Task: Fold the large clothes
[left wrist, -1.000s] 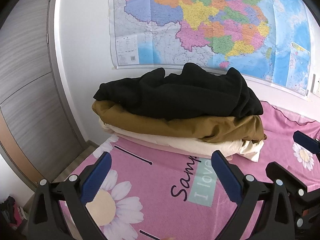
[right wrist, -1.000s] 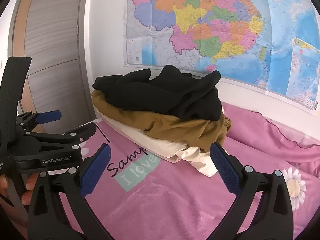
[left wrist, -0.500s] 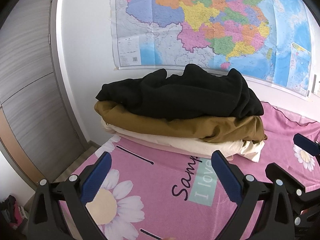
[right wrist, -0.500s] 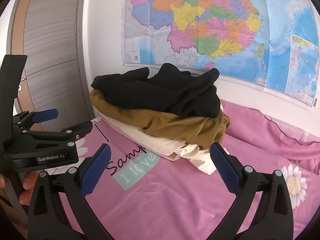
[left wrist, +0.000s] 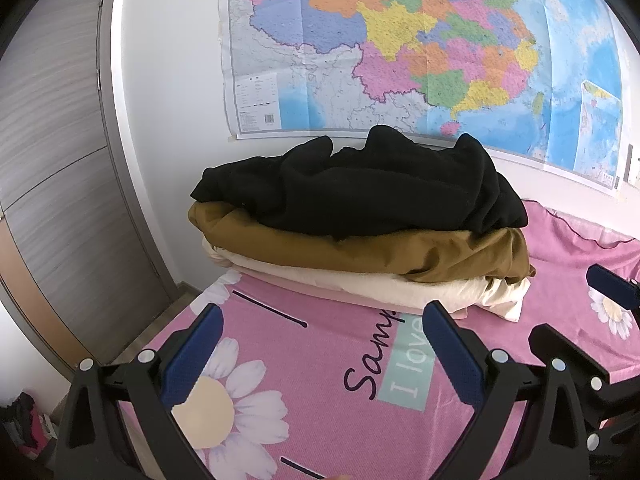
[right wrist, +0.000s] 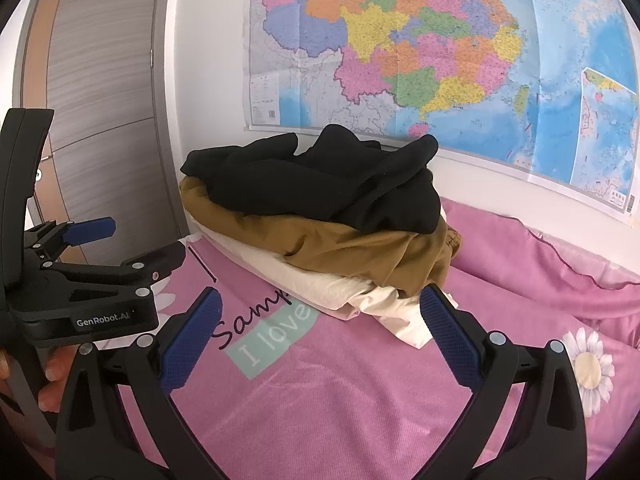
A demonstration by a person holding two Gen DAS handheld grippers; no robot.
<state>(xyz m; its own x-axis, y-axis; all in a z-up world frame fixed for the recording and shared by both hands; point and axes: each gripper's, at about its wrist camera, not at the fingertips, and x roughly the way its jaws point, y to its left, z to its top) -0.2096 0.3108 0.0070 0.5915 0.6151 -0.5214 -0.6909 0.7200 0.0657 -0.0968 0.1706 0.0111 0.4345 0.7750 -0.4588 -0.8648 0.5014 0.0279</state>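
A pile of clothes lies on the pink bed against the wall: a black garment (left wrist: 360, 192) on top, a brown one (left wrist: 360, 248) under it, a cream one (left wrist: 384, 288) below, with a thin pink layer at the bottom. The pile also shows in the right wrist view, black (right wrist: 320, 176), brown (right wrist: 360, 252), cream (right wrist: 360, 300). My left gripper (left wrist: 320, 344) is open and empty, short of the pile. My right gripper (right wrist: 316, 332) is open and empty, close to the cream garment's near corner. The left gripper also shows in the right wrist view (right wrist: 120, 240).
The pink bedspread (left wrist: 320, 400) has daisies and printed words. A large map (left wrist: 420, 52) hangs on the white wall behind the pile. A grey wardrobe door (left wrist: 52, 160) stands at the left. The bed's left edge drops to the floor (left wrist: 160, 320).
Both grippers have edged a little closer to the pile. Both stay open. The clothes have not moved.
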